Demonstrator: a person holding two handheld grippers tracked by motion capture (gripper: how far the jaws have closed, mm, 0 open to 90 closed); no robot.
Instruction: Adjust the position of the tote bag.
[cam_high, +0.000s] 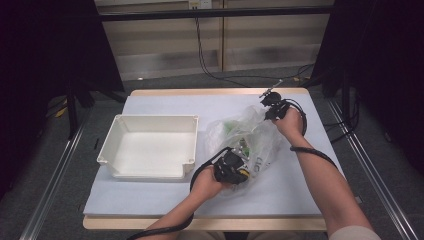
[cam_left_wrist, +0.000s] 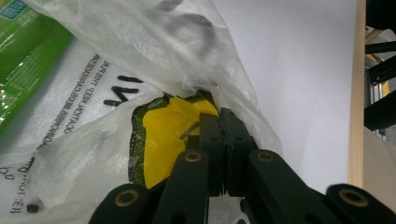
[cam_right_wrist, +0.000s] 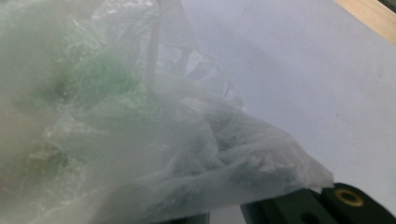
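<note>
A clear plastic bag (cam_high: 245, 137) lies on the right half of the table, with green packets and a yellow item (cam_left_wrist: 163, 130) inside it. My left gripper (cam_high: 241, 169) is at the bag's near edge. In the left gripper view its jaws (cam_left_wrist: 223, 119) are pressed together on the film, right over the yellow item. My right gripper (cam_high: 268, 114) is at the bag's far corner and pulls the film up there. In the right gripper view the crumpled bag (cam_right_wrist: 140, 140) drapes over the jaws and hides their tips.
An empty white plastic bin (cam_high: 155, 118) stands on the left half of the table. The white table cover (cam_high: 150, 200) ends at a wooden edge (cam_high: 210, 223) near the person. Black frames and cables stand around the table.
</note>
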